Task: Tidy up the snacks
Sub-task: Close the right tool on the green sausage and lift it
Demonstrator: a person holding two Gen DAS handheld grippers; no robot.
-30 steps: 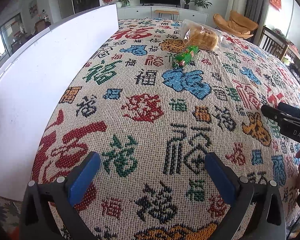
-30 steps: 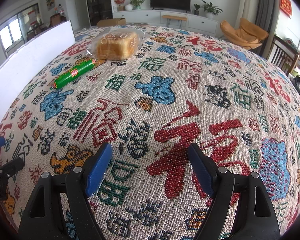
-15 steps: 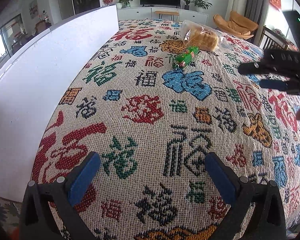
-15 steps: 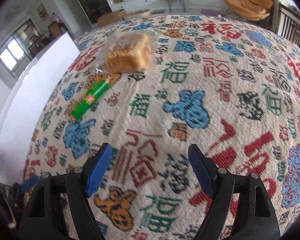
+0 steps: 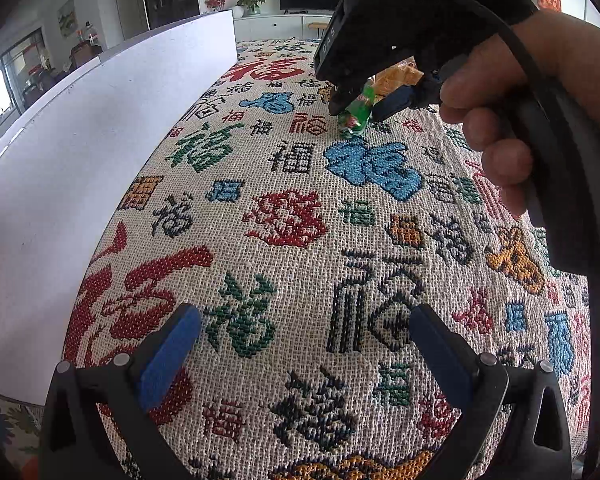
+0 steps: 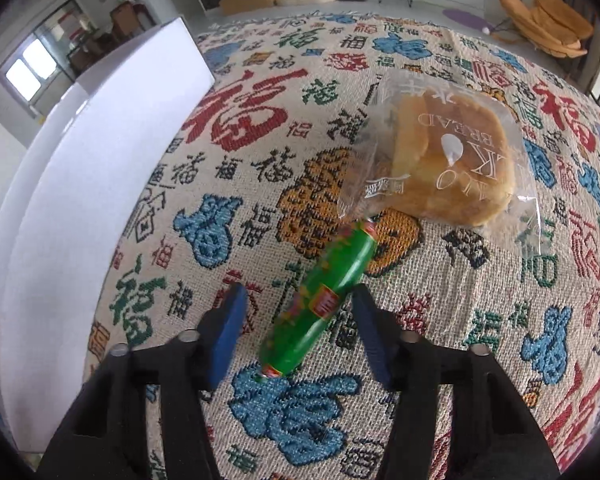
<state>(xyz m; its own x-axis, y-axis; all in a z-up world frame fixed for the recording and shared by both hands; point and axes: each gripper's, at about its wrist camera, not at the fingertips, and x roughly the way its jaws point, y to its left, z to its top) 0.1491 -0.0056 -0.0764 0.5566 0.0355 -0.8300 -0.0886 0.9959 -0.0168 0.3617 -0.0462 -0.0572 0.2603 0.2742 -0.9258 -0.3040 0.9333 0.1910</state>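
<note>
A green sausage stick [image 6: 320,300] with a red label lies slantwise on the patterned tablecloth [image 6: 480,300]. My right gripper [image 6: 298,320] straddles it, jaws closing, with a gap still showing on the left pad's side. A bagged loaf of bread [image 6: 452,160] lies just beyond the sausage's far end. In the left wrist view the right gripper [image 5: 356,108], held by a hand [image 5: 512,92], reaches down over the sausage [image 5: 356,114], and a corner of the bread [image 5: 396,76] peeks out behind it. My left gripper [image 5: 304,344] hovers open over the near cloth, nothing between its blue pads.
A tall white panel [image 5: 80,160] runs along the table's left edge, also the white panel [image 6: 80,184] in the right wrist view. Beyond the table stand a TV cabinet [image 5: 276,24] and an orange chair [image 6: 548,28].
The right gripper has swept across the table to the sausage and come down around it, its jaws narrowing. The left gripper has stayed still and open.
</note>
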